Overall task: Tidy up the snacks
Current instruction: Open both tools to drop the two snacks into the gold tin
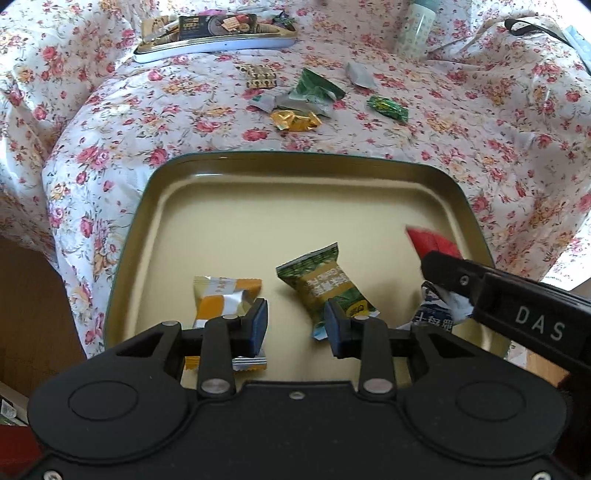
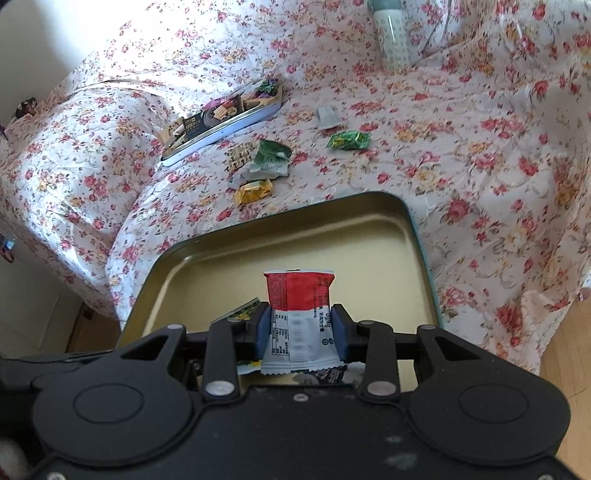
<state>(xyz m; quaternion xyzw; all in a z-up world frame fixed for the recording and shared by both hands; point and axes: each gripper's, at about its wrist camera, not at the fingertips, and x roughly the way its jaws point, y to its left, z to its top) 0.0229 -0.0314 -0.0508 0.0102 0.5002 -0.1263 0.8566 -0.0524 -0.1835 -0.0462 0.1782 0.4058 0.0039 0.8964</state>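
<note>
Right tool point(image 2: 301, 332) is clamped on a red & white snack packet point(image 2: 301, 306), pads pressing both its sides, packet standing upright over the near part of the gold tray point(image 2: 369, 229). Left tool point(image 1: 295, 325) hangs partly open w/ nothing between its pads, over the same tray; a yellow & silver packet point(image 1: 221, 299) lies by its left pad, a green packet point(image 1: 325, 284) by its right pad, both flat on the tray floor. From the left view the right tool comes in at the tray's right side w/ the red packet end sticking out. Beyond the tray, on the flowered cloth point(image 1: 443, 147): a gold candy point(image 1: 295, 121), a crumpled green wrapper point(image 1: 314, 92), a small green candy point(image 1: 388, 108), a silver wrapper point(image 1: 360, 75). Farther back, a shallow tin point(image 1: 221, 46) filled w/ more snacks & a pale bottle point(image 1: 417, 29)
</note>
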